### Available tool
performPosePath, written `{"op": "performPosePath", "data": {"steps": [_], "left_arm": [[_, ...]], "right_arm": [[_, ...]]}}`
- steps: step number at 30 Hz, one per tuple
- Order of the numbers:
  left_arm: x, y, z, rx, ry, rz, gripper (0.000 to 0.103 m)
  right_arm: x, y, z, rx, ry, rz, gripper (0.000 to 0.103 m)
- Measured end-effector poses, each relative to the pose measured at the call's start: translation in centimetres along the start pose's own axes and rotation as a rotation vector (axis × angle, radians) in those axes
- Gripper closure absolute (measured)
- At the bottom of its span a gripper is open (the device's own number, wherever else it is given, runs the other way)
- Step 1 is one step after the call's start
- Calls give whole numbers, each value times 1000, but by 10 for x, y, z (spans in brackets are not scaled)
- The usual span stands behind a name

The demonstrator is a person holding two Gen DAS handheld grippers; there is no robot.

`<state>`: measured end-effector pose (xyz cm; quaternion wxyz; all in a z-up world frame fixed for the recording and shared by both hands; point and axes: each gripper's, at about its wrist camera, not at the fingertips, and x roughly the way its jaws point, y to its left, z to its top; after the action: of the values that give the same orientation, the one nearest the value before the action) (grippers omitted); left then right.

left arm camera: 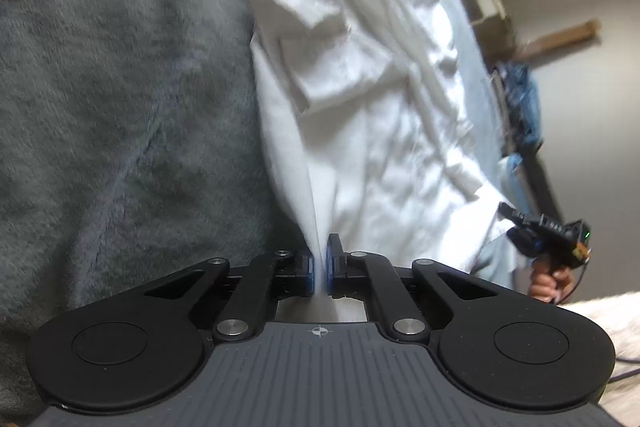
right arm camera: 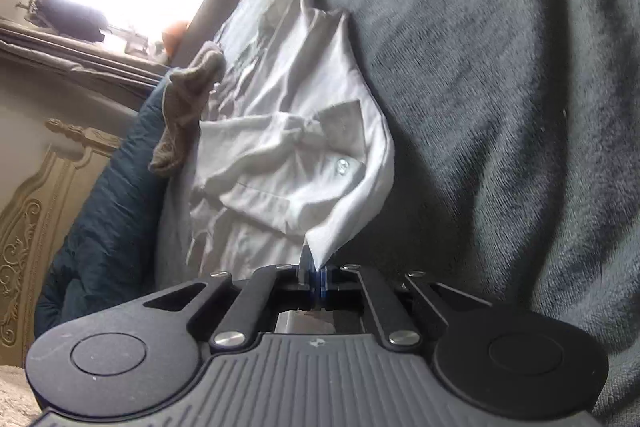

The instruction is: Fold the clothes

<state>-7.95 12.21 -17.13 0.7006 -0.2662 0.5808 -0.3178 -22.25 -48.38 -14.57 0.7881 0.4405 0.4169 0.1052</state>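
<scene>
Our left gripper (left arm camera: 319, 267) and right gripper (right arm camera: 316, 277) each pinch the white shirt's (left arm camera: 360, 107) edge tight, readying a fold across the grey blanket (left arm camera: 120, 87).

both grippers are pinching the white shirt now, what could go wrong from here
1. The left hand-held gripper and right hand-held gripper each pinch only a thin edge of the white shirt; a pull might slip it free.
2. The shirt lies crumpled, so a fold may trap creases.
3. The fuzzy grey blanket may drag the fabric.
</scene>
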Motion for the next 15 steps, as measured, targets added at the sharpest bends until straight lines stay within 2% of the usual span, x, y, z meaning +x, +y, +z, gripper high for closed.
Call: {"op": "performPosePath", "data": {"steps": [9, 15], "left_arm": [[-25, -13, 44, -43, -159, -141, 100], [-23, -24, 80, -41, -211, -158, 100]], "right_arm": [[8, 38, 48, -29, -98, 92, 101], [25, 50, 77, -28, -120, 123, 101]]}}
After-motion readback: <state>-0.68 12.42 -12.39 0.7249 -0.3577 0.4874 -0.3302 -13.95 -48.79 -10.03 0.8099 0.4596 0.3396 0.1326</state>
